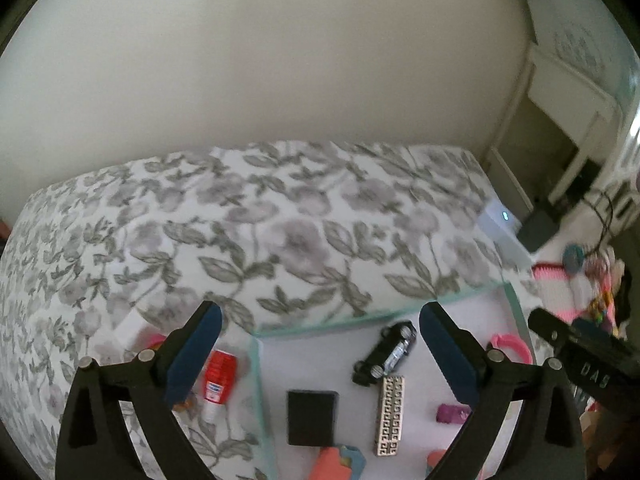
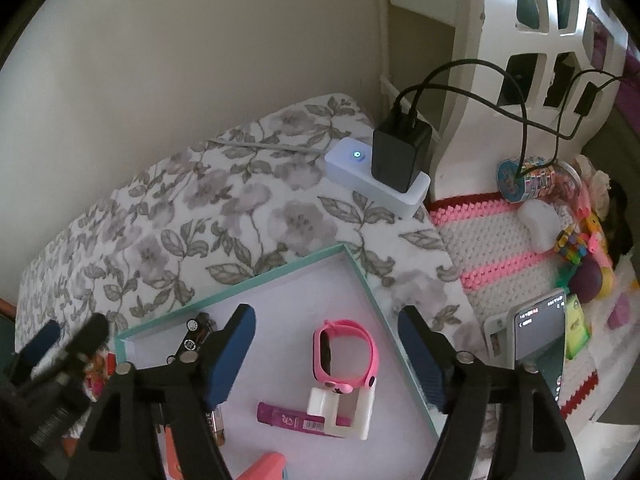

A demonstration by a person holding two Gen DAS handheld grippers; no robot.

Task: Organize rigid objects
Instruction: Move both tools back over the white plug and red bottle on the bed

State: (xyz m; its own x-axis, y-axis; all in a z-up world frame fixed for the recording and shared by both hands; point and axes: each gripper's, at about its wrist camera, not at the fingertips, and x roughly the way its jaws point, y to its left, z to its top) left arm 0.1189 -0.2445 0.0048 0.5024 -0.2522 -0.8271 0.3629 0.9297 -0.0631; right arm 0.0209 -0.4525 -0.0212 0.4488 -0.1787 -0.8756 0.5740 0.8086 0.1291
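On the floral bedspread (image 1: pixel 280 216): shallow white tray with mint-green rim (image 2: pixel 362 270), lying flat, near edge out of frame.

Left tongs (image 1: pixel 320 354): spread wide, nothing held, hovering above tray's left part. Blue pads (image 1: pixel 192 356) clear of all items.

Right tongs (image 2: pixel 326 354): spread wide, nothing held, hovering above tray's right part.

Inside tray, left wrist view:
- Black toy car (image 1: pixel 384 354), far centre, lying diagonally.
- Patterned metal bar (image 1: pixel 390 416), just near of car, apparently touching its near end.
- Black flat rectangle (image 1: pixel 312 418), left of bar, apart from it.
- Small magenta item (image 1: pixel 452 414), right of bar; identity unclear.
- Coral-and-blue item (image 1: pixel 340 462) at near edge, partly cut off.

Inside tray, right wrist view:
- Pink watch (image 2: pixel 344 354), centre, between the pads, standing on its edge.
- White plastic bracket (image 2: pixel 344 410), touching near side of watch.
- Purple tube (image 2: pixel 292 420), lying flat, one end under or against bracket.

Outside tray:
- Red-and-white tube (image 1: pixel 218 380) on bedspread, just left of tray's left rim.
- White power strip (image 2: pixel 376 178) with black adapter (image 2: pixel 400 158) plugged in, at far right corner of bed.
- Phone (image 2: pixel 540 334) propped upright, right of tray, beside a pink-and-white crocheted cover (image 2: pixel 492 240).
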